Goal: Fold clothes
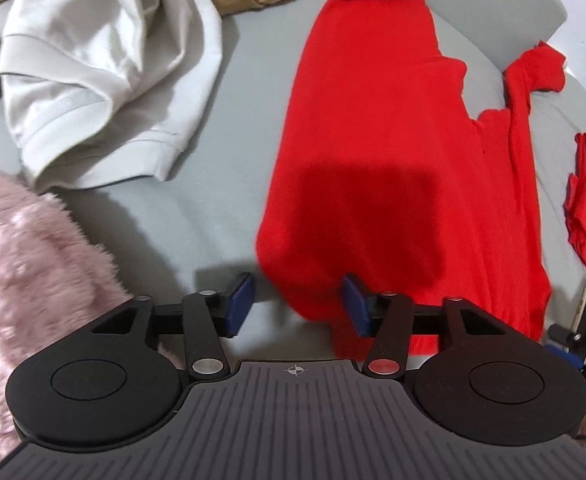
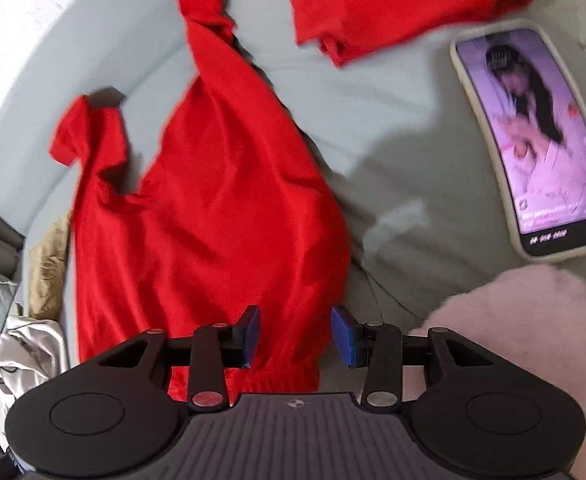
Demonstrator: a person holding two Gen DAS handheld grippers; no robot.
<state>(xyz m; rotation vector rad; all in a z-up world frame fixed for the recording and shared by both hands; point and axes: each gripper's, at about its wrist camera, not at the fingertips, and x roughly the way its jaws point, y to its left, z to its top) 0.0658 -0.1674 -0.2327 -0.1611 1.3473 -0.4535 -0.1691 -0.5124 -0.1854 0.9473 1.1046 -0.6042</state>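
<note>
a red shirt lies spread on a grey bed, its hem nearest both grippers. the left gripper is wide open and holds nothing, one pad over bare bed, the other over the shirt's near left corner. the right gripper is partly open, empty, above the near hem. to fold well, each should likely pinch one hem corner cleanly, taking no bedding, then lift evenly.

phone: lit, flat on grey bed sheet
</note>
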